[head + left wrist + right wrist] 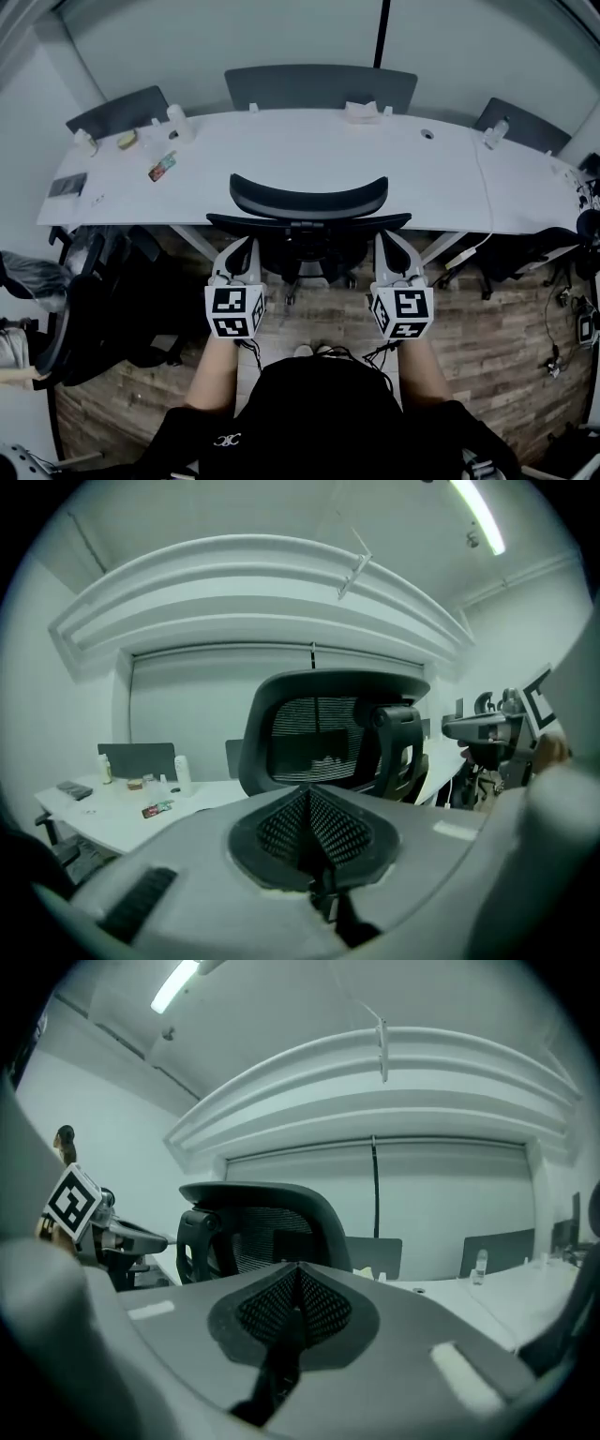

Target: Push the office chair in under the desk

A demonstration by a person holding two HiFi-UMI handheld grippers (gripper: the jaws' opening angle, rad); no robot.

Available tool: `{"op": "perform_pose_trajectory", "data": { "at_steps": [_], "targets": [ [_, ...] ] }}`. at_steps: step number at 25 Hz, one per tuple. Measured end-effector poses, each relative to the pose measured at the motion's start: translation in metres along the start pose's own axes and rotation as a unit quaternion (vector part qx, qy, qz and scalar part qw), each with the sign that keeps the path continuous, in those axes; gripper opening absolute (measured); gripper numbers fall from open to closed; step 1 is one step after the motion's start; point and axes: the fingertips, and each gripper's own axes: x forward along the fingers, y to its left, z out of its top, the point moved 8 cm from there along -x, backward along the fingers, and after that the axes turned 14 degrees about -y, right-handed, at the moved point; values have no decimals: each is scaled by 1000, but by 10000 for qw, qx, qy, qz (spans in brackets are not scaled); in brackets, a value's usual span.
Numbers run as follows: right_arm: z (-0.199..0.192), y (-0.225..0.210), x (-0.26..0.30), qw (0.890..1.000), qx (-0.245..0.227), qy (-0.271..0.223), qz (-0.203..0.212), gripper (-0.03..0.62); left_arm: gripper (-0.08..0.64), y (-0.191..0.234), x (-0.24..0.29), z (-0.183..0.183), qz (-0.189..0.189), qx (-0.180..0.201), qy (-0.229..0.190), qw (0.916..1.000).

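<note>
Black mesh office chair (307,221): frame centre, against long white worktop (281,155). Left gripper (245,246), right gripper (388,242): clenched, empty, flanking the backrest. Likely risk: uneven pushing swivels it askew.

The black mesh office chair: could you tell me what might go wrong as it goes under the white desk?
Both the left gripper and the right gripper are shut, so their fingers can only press on the black mesh office chair, not hold it; they may slip off its curved back. Uneven pushing might also swivel it towards a slanted white desk leg under the white desk.
</note>
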Motion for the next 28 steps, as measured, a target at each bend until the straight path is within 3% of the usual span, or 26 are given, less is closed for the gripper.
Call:
{"op": "perform_pose_trajectory", "data": {
  "at_steps": [5, 10, 28],
  "targets": [
    [-3, 12, -1, 9994, -188, 218, 204, 5, 5, -14, 5, 0, -200, -97, 14, 9998],
    [-4, 16, 0, 9992, -254, 278, 111, 5, 6, -18, 6, 4, -330, -151, -19, 9993],
    [-8, 24, 7, 9982, -426, 388, 143, 6, 6, -14, 10, 7, -304, -34, -90, 9995]
  ]
}}
